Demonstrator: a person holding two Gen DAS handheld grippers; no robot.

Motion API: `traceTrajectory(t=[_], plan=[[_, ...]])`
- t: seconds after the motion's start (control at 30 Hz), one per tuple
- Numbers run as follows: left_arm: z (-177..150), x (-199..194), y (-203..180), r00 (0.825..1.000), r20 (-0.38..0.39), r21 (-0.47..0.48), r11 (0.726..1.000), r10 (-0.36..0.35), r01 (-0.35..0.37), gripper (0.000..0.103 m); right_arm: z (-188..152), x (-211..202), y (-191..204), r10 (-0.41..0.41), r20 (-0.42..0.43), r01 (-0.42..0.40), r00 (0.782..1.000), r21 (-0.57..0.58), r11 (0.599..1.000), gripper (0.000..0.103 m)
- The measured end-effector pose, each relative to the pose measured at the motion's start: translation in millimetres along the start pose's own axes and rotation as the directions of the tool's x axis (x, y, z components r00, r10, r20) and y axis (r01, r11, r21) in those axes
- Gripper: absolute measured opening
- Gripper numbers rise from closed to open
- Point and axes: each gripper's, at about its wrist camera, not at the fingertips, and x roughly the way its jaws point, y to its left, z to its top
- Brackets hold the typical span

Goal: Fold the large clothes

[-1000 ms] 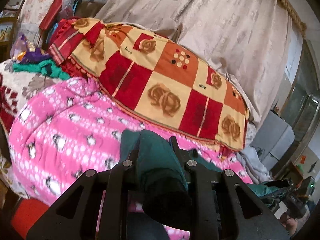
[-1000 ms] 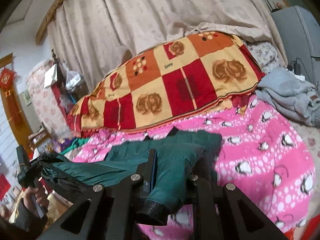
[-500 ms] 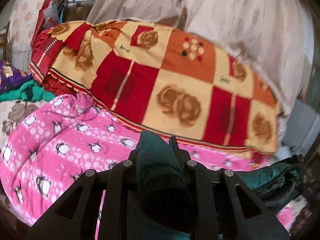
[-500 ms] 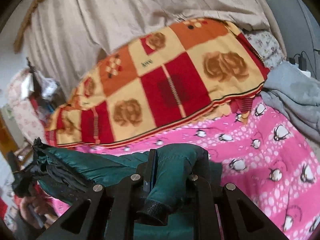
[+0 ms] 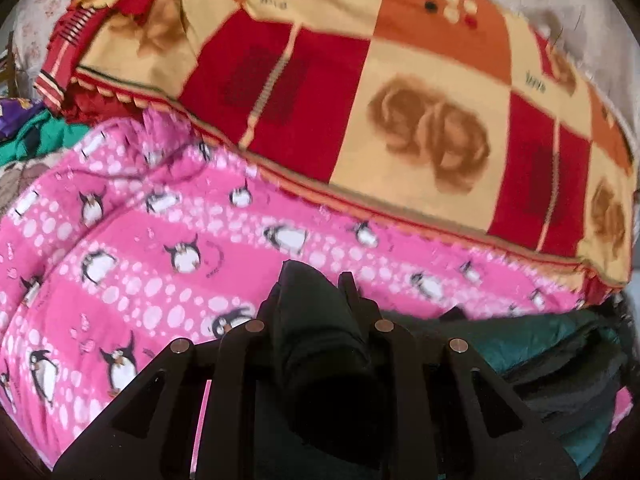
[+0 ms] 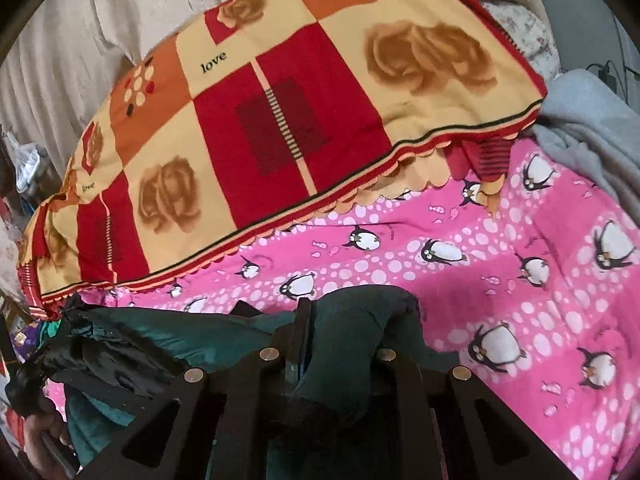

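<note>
A dark green padded jacket [image 6: 188,340] hangs stretched between my two grippers just above a pink penguin-print blanket [image 5: 132,264]. My left gripper [image 5: 312,300] is shut on one bunched end of the jacket [image 5: 320,344]; the rest trails off to the right [image 5: 560,344]. My right gripper [image 6: 344,312] is shut on the other end, with the jacket body spreading left toward the other hand [image 6: 44,428]. The fingertips are hidden in the fabric.
A red, orange and cream checked quilt with rose prints [image 5: 400,100] [image 6: 280,100] lies folded along the back of the bed. A grey garment [image 6: 592,128] lies at the right. Beige curtain [image 6: 100,20] hangs behind. Green and purple clothes [image 5: 28,132] sit at the left.
Both grippers have dropped and moved forward toward the bed with the jacket still held; the blanket and quilt now fill the views and the room beyond has left the frame.
</note>
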Motion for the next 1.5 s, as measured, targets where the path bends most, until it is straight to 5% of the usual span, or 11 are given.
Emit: traceTrajectory(t=[0.33, 0.63, 0.77, 0.9, 0.97, 1.13, 1.2, 1.37, 1.5], plan=[[-17.3, 41.5, 3.1, 0.999, -0.026, -0.045, 0.999, -0.026, 0.025, 0.022, -16.5, 48.9, -30.0, 0.119, -0.096, -0.109, 0.988, 0.099, 0.989, 0.013], [-9.1, 45.5, 5.3, 0.995, -0.095, -0.058, 0.998, -0.028, 0.023, 0.024, -15.4, 51.3, -40.8, 0.202, -0.122, -0.171, 0.972, 0.229, 0.958, 0.02], [4.6, 30.6, 11.4, 0.988, -0.127, -0.091, 0.993, -0.091, 0.08, 0.038, -14.8, 40.2, -56.2, 0.287, -0.095, -0.236, 0.953, 0.356, 0.904, 0.029], [25.3, 6.5, 15.1, 0.974, -0.13, -0.146, 0.975, -0.188, 0.168, 0.078, -13.8, 24.8, -69.0, 0.384, -0.042, -0.321, 0.923, 0.468, 0.823, 0.046], [33.8, -6.6, 14.0, 0.973, -0.108, -0.147, 0.971, -0.205, 0.188, 0.079, -12.6, 16.1, -69.0, 0.388, -0.02, -0.333, 0.922, 0.475, 0.815, 0.057], [41.7, -19.0, 9.2, 0.971, -0.083, -0.163, 0.965, -0.224, 0.208, 0.079, -2.0, -12.7, -52.6, 0.372, 0.048, -0.362, 0.927, 0.375, 0.853, 0.06], [40.2, -15.9, -0.5, 0.978, -0.083, -0.116, 0.976, -0.192, 0.182, 0.079, 1.9, -19.4, -36.3, 0.335, 0.043, -0.333, 0.941, 0.278, 0.901, 0.06], [34.7, 12.3, -31.8, 0.98, -0.122, -0.006, 0.987, -0.159, 0.159, 0.079, 6.6, -0.1, 8.9, 0.207, -0.073, -0.205, 0.976, 0.028, 0.978, 0.06], [18.6, 54.4, -47.1, 0.982, -0.188, 0.134, 0.99, -0.011, 0.037, 0.079, 1.5, 32.8, 22.9, 0.051, -0.175, -0.073, 0.983, -0.122, 0.99, 0.06]])
